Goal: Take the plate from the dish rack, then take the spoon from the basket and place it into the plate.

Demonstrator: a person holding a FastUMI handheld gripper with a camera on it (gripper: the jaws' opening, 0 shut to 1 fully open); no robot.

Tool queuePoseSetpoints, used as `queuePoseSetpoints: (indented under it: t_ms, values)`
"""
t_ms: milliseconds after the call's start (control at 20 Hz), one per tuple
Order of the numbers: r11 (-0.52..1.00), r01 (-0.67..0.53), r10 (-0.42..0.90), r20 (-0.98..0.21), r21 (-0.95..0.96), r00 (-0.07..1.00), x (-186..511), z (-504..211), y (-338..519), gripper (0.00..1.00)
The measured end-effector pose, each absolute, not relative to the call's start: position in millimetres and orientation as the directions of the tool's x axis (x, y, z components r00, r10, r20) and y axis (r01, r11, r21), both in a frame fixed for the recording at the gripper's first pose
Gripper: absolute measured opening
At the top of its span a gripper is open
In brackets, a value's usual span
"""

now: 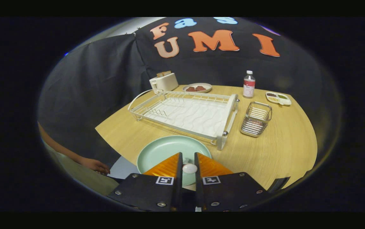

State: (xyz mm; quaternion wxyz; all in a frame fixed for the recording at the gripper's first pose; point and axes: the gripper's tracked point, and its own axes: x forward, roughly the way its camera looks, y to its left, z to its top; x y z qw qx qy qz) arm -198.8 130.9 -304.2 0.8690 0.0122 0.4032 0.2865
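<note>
A pale green plate (166, 149) lies on the wooden table (284, 149), just in front of the white dish rack (185, 114), whose slots hold nothing. My gripper (188, 154) hovers over the plate's near side. Its fingers are drawn close together and press on a white spoon (189, 168), of which a rounded end shows in the narrow gap between them. A wire basket (256, 119) stands to the right of the rack, beyond the fingers.
Behind the rack stand a toaster (164, 82), a small plate with food (197, 88), a bottle (249, 84) and a divided tray (278, 98). A person's hand (94, 165) rests at the table's near left edge.
</note>
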Motion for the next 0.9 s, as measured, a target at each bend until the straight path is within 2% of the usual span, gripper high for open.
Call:
queuePoseSetpoints:
  t_ms: [250,600,750,850,900]
  values:
    - [0.853,-0.371,0.516,-0.694,0.366,0.502,-202.2,-320.6,133.3,0.2]
    - [0.875,-0.347,0.478,-0.718,0.339,0.505,-189.7,-329.2,134.5,0.26]
    - [0.893,-0.346,0.44,-0.717,0.288,0.54,-175.6,-322.5,128.6,0.39]
    - [0.894,-0.351,0.439,-0.699,0.278,0.564,-165.4,-309.8,129.5,0.53]
    - [0.895,-0.353,0.437,-0.69,0.271,0.577,-161.4,-302.8,128.8,0.56]
